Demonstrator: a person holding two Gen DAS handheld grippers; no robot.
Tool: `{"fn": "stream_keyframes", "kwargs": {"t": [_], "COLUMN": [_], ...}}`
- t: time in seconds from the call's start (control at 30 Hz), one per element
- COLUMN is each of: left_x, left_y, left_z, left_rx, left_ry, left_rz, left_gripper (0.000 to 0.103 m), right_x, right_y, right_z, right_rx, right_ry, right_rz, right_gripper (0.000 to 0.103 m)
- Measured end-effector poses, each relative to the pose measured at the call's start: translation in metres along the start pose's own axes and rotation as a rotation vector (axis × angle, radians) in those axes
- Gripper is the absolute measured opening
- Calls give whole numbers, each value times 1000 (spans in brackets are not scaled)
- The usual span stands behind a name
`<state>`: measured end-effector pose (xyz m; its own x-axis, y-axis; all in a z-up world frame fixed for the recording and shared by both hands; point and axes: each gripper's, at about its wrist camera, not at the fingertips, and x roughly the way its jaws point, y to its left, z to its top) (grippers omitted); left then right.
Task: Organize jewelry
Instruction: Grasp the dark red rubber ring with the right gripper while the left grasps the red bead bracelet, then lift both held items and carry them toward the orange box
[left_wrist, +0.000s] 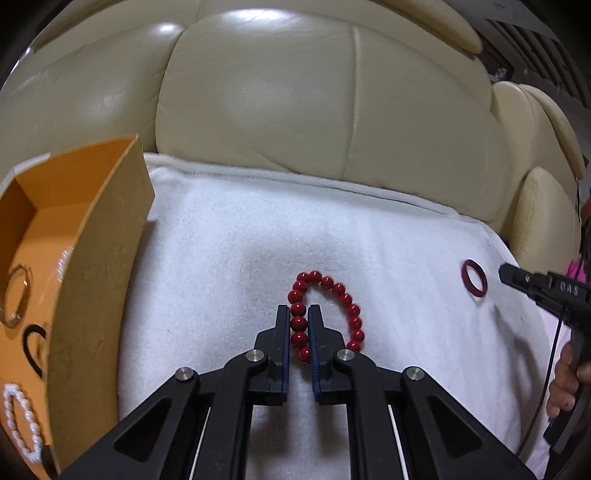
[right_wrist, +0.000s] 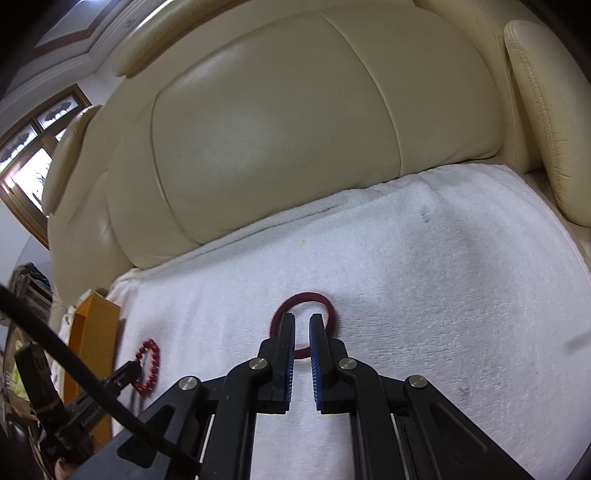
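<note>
A red bead bracelet (left_wrist: 343, 291) lies on the white towel (left_wrist: 221, 258). My left gripper (left_wrist: 298, 312) is shut on its left strand, with beads pinched between the blue pads. The right wrist view shows the same bracelet (right_wrist: 149, 365) small at the left, with the left gripper (right_wrist: 129, 369) on it. A dark red ring (right_wrist: 303, 297) rests on the towel (right_wrist: 443, 277) under the tips of my right gripper (right_wrist: 302, 319), which is shut with nothing in it. From the left wrist view, the ring (left_wrist: 474, 277) and the right gripper (left_wrist: 506, 275) are a little apart.
An orange cardboard box (left_wrist: 103, 258) stands at the towel's left edge, holding a metal bangle (left_wrist: 14, 295), a black ring (left_wrist: 35, 339) and a white pearl bracelet (left_wrist: 18, 417). A cream leather sofa back (right_wrist: 277, 129) rises behind the towel. A hand (left_wrist: 565, 384) holds the right gripper's handle.
</note>
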<state>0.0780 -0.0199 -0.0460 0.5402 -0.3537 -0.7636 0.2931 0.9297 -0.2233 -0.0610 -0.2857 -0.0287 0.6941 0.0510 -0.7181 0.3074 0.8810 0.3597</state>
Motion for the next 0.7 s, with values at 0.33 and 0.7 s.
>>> {"fn": "stream_keyframes", "kwargs": {"t": [0.33,0.7], "left_x": [-19,-6], "left_y": [-5,3], "left_z": [-10,-16], "left_rx": [44,52], "left_ry": [-5,42], "left_rz": [-27,16], "left_gripper": [9,34], "right_x": [14,41], "right_y": [-17,19], "right_z": [11,-1], "right_rx": [73,-176], "right_ry": [-7,-20], "right_rz": [-36,-264], "right_gripper": [29,6]}}
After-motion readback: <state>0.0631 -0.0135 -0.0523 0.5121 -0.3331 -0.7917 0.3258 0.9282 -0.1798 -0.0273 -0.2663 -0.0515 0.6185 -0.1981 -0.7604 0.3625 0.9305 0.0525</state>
